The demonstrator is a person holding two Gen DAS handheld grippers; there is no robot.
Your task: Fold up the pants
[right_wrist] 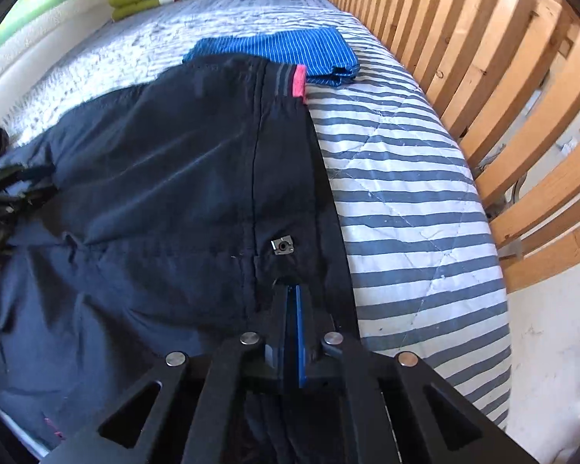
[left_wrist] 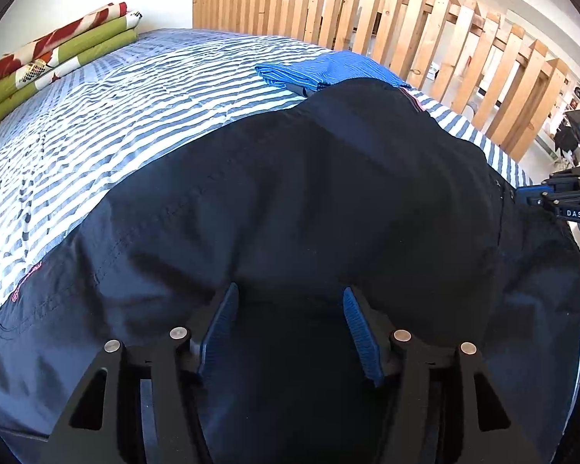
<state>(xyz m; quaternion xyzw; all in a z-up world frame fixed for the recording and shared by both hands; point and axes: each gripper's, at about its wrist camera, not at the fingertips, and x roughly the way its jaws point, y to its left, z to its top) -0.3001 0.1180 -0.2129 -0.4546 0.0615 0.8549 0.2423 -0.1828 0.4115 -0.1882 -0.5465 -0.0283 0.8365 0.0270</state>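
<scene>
Dark navy pants (left_wrist: 290,193) lie spread over the striped bed cover (left_wrist: 116,116). The waistband, with a pink tab (right_wrist: 298,81) and a metal snap (right_wrist: 282,247), runs along the right side in the right wrist view. My left gripper (left_wrist: 290,292) hovers over the middle of the pants (right_wrist: 154,193), its blue pads wide apart with nothing pinched between them. My right gripper (right_wrist: 292,290) has its pads pressed together on the waistband edge just below the snap. In the left wrist view, the right gripper (left_wrist: 522,195) shows at the pants' right edge.
A folded blue pinstriped garment (right_wrist: 290,50) lies just beyond the pants. A folded green and red blanket (left_wrist: 58,50) sits at the far end of the bed. A wooden slat railing (right_wrist: 483,77) runs along the bed's right side.
</scene>
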